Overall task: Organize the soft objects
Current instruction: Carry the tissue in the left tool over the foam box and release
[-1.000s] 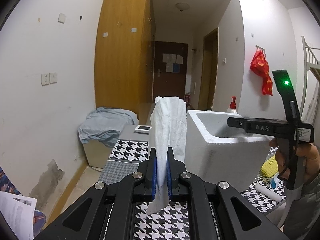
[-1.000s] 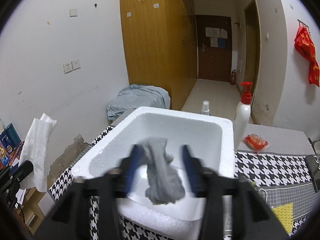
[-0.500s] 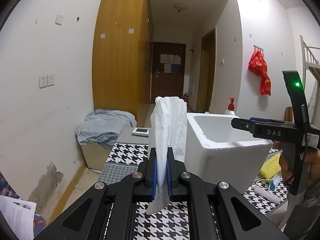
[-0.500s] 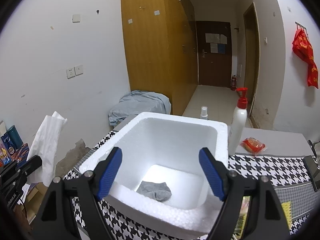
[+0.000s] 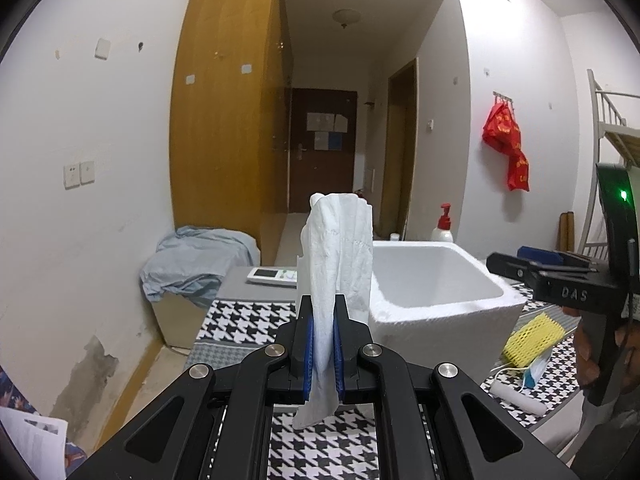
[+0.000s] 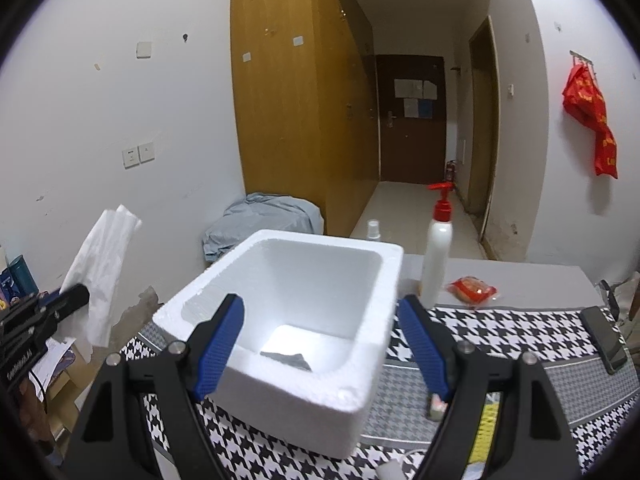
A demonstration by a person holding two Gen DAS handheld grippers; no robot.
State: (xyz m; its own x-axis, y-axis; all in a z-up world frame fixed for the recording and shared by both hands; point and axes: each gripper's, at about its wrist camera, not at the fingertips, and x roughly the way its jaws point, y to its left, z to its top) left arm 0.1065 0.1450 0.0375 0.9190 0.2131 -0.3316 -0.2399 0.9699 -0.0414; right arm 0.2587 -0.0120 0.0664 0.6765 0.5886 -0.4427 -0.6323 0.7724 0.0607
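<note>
**White cloth clamped, grey cloth in the box**

While the left tongs [image 5: 323, 344] stay pressed together on a white cloth [image 5: 338, 248], the cloth stands upright between the blue pads, its upper part rising above them and its lower end hanging below. Just to the right of it in the left wrist view sits a white foam box [image 5: 436, 304] on the table [image 5: 240, 320] with the black-and-white checked cover. A yellow mesh scrubber [image 5: 532, 338] lies on the table to the right of the box, near the hand [image 5: 592, 356] that carries the other tool.

The right tongs [image 6: 320, 344] stand wide apart with nothing between the pads, held over the near rim of the foam box. A grey cloth [image 6: 286, 359] lies on the bottom of the box, partly hidden by the near wall. Beyond the box at the far right stands a white pump bottle [image 6: 437, 256] with a red top, and a small red packet [image 6: 472, 290] lies near it. A dark phone [image 6: 604, 340] rests at the right edge of the table.
</note>
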